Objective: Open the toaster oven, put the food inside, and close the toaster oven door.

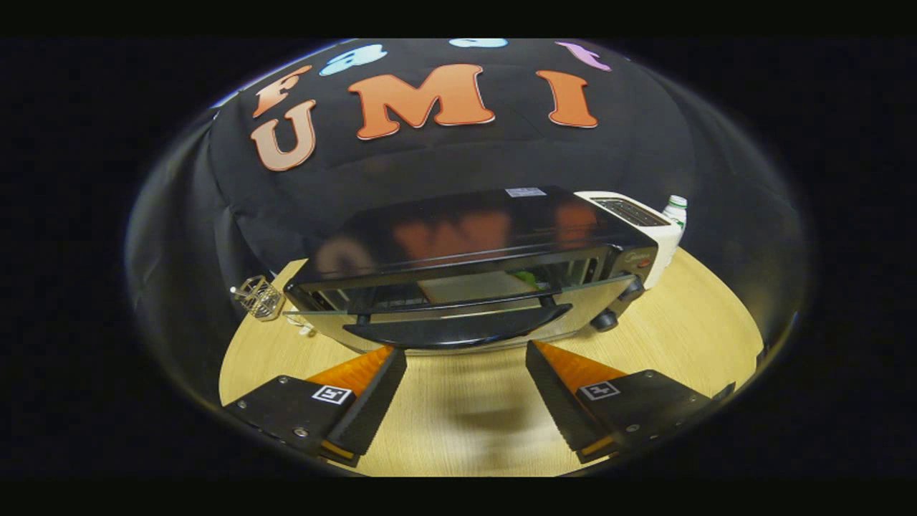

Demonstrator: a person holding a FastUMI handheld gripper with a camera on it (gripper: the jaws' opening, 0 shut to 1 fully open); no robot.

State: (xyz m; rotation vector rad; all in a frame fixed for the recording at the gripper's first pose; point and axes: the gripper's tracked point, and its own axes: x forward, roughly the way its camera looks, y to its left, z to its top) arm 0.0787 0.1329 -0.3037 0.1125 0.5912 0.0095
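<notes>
Gripper view places the glossy black box-shaped toaster oven just ahead of your fingers, sitting on the pale wood-grain table. Its long axis runs across your line of sight, and its front faces you. The glass door is partly open, hinged down with its top edge tilted toward you; the curved black handle along that edge lies just beyond the fingertips. Through the opening you see a flat tan slab, probably the food, lying inside on the rack; the glare makes its exact nature hard to confirm. Two round black knobs sit at the right end of the oven front.

Your gripper has its fingers spread wide apart, holding nothing, with bare table between them.

Behind the oven's right end stand a white slot toaster and a white bottle with a green cap. Left of the oven lies a small wire basket.
</notes>
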